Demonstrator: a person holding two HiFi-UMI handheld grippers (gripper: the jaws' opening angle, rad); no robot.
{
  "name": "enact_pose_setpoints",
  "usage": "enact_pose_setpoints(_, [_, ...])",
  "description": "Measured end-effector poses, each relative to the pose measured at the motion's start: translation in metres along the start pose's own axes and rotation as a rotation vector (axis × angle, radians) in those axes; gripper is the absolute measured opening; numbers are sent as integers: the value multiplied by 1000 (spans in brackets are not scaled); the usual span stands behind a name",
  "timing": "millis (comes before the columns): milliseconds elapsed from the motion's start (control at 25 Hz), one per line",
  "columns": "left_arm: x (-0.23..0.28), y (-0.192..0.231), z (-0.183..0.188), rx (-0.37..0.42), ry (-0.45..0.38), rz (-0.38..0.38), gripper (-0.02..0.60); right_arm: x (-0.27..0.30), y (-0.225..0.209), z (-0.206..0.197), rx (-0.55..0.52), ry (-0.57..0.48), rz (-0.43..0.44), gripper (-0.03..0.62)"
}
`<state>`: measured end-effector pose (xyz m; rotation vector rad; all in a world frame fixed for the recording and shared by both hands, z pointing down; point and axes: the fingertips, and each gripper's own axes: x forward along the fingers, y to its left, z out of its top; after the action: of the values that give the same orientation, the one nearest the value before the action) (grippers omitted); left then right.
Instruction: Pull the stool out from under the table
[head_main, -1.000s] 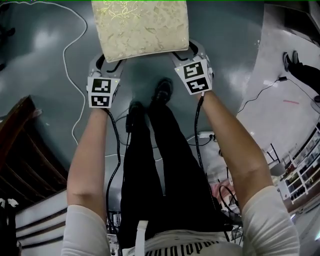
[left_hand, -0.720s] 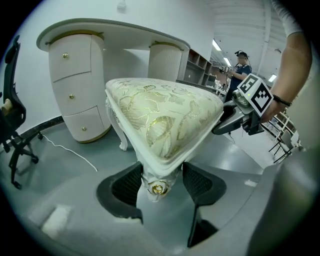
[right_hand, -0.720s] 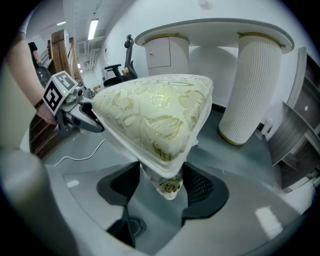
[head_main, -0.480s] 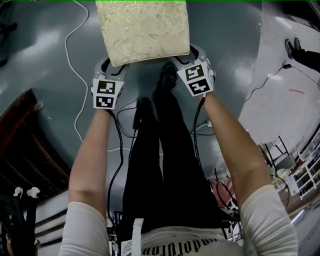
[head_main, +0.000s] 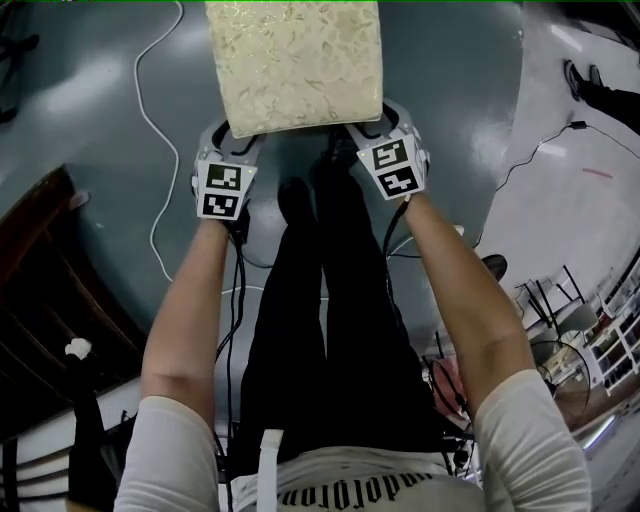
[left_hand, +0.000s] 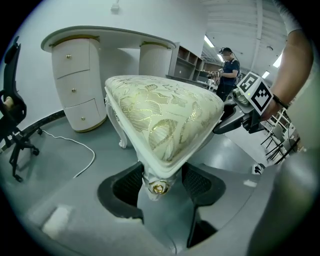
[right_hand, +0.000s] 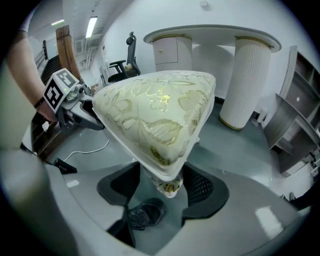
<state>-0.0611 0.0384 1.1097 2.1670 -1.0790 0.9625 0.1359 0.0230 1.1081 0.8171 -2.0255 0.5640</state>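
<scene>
The stool (head_main: 295, 65) has a cream and gold patterned cushion and white carved legs. It stands out on the grey floor, away from the white dressing table (left_hand: 100, 40) behind it. My left gripper (head_main: 232, 140) is shut on the stool's near left corner, whose gold rosette sits between the pads (left_hand: 159, 182). At the near right corner the right gripper (head_main: 365, 125) clamps the same way, just above the leg (right_hand: 167, 182). From each gripper view I see the cushion (right_hand: 155, 117) rising ahead and the other gripper at its far side.
My own legs and shoes (head_main: 300, 200) stand just behind the stool. A white cable (head_main: 150, 120) trails over the floor at left. Dark wooden furniture (head_main: 40, 280) is at my left, an office chair (left_hand: 12, 130) beside the table, and a person (left_hand: 229, 67) stands far off.
The stool and both grippers have shifted a little right in the head view. My feet have stepped, and the floor and wooden furniture have slid past. Both grips are unchanged.
</scene>
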Motion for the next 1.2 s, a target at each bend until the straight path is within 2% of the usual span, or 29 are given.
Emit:
enact_pose_setpoints(440, [-4, 2, 3, 14, 22, -24, 268, -1, 0, 2, 36, 34, 4, 282])
enact_pose_setpoints(600, [-27, -6, 12, 44, 32, -40, 276, -24, -1, 6, 50, 68, -20, 292])
enact_pose_setpoints(720, [-60, -6, 30, 40, 23, -32, 275, -54, 1, 24, 38, 63, -23, 291])
enact_pose_setpoints(920, [-150, -10, 93, 48, -50, -28, 267, -138, 8, 90, 25, -8, -31, 274])
enact_pose_setpoints(1200, [-312, -24, 225, 15, -221, -49, 228, -298, 35, 235, -24, -204, -32, 184])
